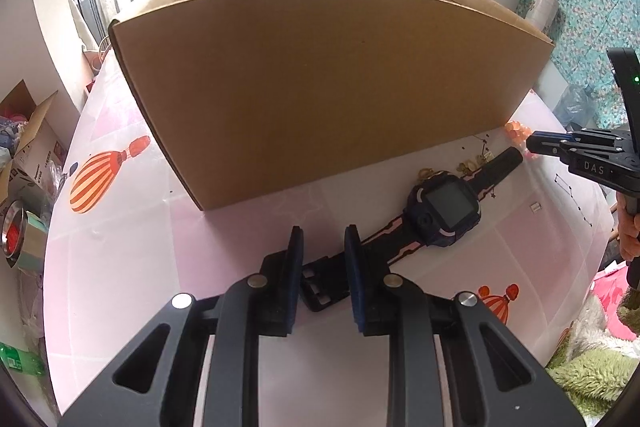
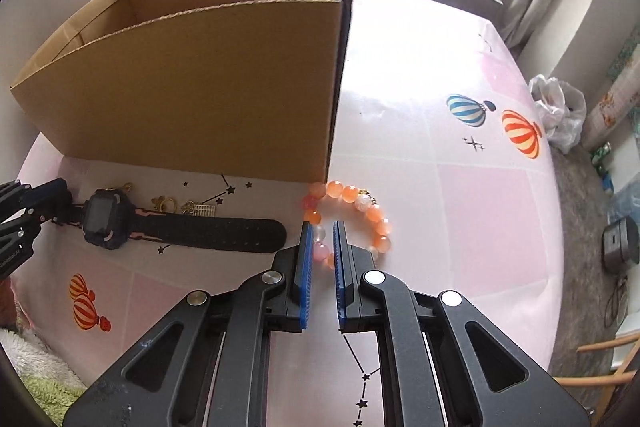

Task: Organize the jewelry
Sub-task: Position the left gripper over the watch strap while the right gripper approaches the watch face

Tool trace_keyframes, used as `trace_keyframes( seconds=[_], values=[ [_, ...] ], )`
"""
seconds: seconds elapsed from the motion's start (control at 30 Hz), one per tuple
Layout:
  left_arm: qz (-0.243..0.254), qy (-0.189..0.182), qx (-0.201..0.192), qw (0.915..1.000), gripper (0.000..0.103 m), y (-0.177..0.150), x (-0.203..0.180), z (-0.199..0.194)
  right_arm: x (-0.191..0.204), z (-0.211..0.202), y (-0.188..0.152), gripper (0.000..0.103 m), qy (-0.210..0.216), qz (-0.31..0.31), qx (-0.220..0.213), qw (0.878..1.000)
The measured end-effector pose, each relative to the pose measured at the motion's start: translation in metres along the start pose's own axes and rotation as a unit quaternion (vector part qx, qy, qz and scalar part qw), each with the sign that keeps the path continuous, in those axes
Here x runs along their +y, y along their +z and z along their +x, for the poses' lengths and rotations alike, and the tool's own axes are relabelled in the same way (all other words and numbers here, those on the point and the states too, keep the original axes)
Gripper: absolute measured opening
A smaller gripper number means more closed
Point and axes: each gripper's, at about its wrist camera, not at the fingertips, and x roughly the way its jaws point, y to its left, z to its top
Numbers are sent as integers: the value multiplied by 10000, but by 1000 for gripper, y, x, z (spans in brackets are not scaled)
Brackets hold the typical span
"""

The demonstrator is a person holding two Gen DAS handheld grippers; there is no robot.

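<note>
— Two pickups at once, it looks like. Which step is this?

— Both grippers are settling on their pieces in front of the box. The left gripper has its jaws apart, astride the buckle end of the watch, which lies flat on the desk along the box's front wall.

— And the right?

— The right gripper has a narrow gap between its jaws, with the near beads of the bracelet sitting in it. The bracelet lies by the box's right front corner.

— Are the beads gripped?

— Hard to say; the pads look close to them, but I can't tell contact from this angle. I'd judge the jaws not yet closed.

— Next move?

— Close each pair squarely, then lift clear of the tall wall and drop inside. The strap is thin and flat, so the left jaws likely need to go low.

— Anything else left out?

— Small gold pieces between the watch and the box.
</note>
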Motion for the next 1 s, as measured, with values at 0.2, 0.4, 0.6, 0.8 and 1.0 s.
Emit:
trace_keyframes(
  seconds=[0.2, 0.4, 0.6, 0.8, 1.0],
  values=[
    [60, 12, -14, 10000, 21, 2, -5, 0, -12, -13, 1, 36, 1302, 494, -102, 9902],
    [18, -21, -40, 10000, 21, -1, -3, 0, -11, 13, 5, 37, 1490, 936, 183, 9842],
    [57, 2, -56, 10000, 21, -2, -3, 0, -5, 16, -1, 38, 1571, 1107, 215, 9811],
    [73, 19, -50, 10000, 21, -2, -5, -1, -14, 22, 2, 39, 1965, 1337, 288, 9709],
    [88, 29, -53, 9999, 21, -2, -6, -1, -33, 12, -8, 39, 2717, 1859, 90, 9442]
  ],
)
